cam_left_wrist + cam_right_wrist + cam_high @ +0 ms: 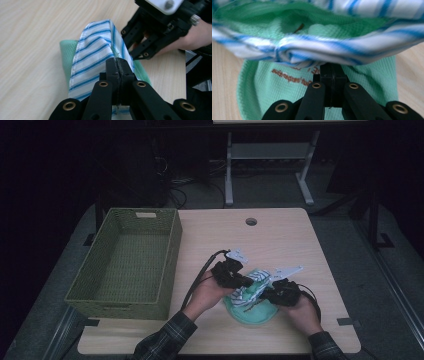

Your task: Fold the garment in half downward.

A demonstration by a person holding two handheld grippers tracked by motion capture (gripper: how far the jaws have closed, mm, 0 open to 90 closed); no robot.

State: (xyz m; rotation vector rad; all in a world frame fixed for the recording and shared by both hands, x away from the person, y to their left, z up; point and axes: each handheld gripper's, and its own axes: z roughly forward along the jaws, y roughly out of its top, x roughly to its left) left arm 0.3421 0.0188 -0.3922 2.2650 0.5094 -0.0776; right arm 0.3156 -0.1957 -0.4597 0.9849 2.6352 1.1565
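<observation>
Both grippers (119,62) (331,68) pinching striped cloth (95,50), table (280,235)

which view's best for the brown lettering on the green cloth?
Right gripper view: the brown lettering sits close on the green cloth, just below the striped cloth, though blurred and unreadable. The left gripper view shows a green edge without lettering; in the high view the green cloth is too small.
</observation>
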